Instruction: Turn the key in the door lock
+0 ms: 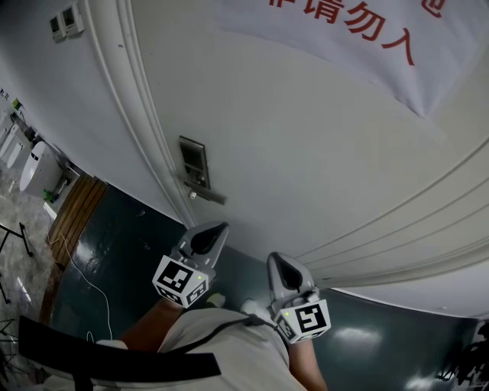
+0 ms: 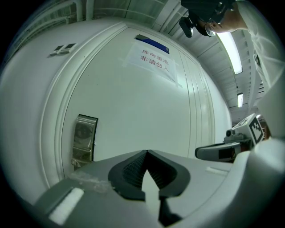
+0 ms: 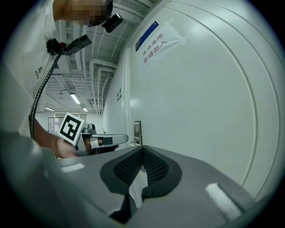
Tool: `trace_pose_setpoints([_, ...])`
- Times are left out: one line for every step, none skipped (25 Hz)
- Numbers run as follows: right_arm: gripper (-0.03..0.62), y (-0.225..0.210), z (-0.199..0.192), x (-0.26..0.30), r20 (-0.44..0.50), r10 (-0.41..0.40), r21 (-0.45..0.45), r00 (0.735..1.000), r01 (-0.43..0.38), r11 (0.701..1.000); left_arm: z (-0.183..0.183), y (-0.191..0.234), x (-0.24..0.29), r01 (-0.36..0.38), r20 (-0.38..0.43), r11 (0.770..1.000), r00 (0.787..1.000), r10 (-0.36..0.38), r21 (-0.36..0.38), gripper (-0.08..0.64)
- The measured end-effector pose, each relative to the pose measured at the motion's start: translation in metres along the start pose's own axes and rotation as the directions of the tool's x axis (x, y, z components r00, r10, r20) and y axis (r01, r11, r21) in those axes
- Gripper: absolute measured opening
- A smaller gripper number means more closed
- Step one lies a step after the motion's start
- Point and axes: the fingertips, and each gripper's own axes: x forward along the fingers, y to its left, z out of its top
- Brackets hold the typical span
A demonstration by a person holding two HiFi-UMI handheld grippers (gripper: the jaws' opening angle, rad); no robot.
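A metal lock plate (image 1: 194,163) with a lever handle (image 1: 208,196) is mounted on the white door (image 1: 306,153). I cannot make out a key. My left gripper (image 1: 212,234) is held a little short of the door, below the handle, with its jaws shut and nothing between them. The left gripper view has the left gripper (image 2: 146,152) facing the door, to the right of the lock plate (image 2: 84,138). To its right, my right gripper (image 1: 280,267) is also shut and empty. From the right gripper (image 3: 142,149) I see the left gripper (image 3: 103,141) and the lock plate (image 3: 137,132) beyond.
A white paper sign (image 1: 359,38) with red print hangs high on the door. The door frame (image 1: 122,92) runs along the lock side, with wall switches (image 1: 67,21) beyond. Below lie dark floor (image 1: 114,244), a wooden panel (image 1: 76,214) and a white cable (image 1: 92,286).
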Motion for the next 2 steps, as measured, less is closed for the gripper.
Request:
trace_pose_setpoints([0.008, 0.0013, -0.0006, 0.0006, -0.001, 0.000, -0.001, 1.000, 0.000, 1.000, -0.0014, 0.0016, -0.0010, -0.002, -0.002, 1.000, 1.000, 0.002, -0.003, 0.005])
trace_pose_setpoints([0.008, 0.0027, -0.0013, 0.0012, -0.001, -0.001, -0.002, 1.000, 0.001, 1.000, -0.0029, 0.0033, -0.0022, -0.005, -0.004, 1.000, 1.000, 0.005, -0.007, 0.005])
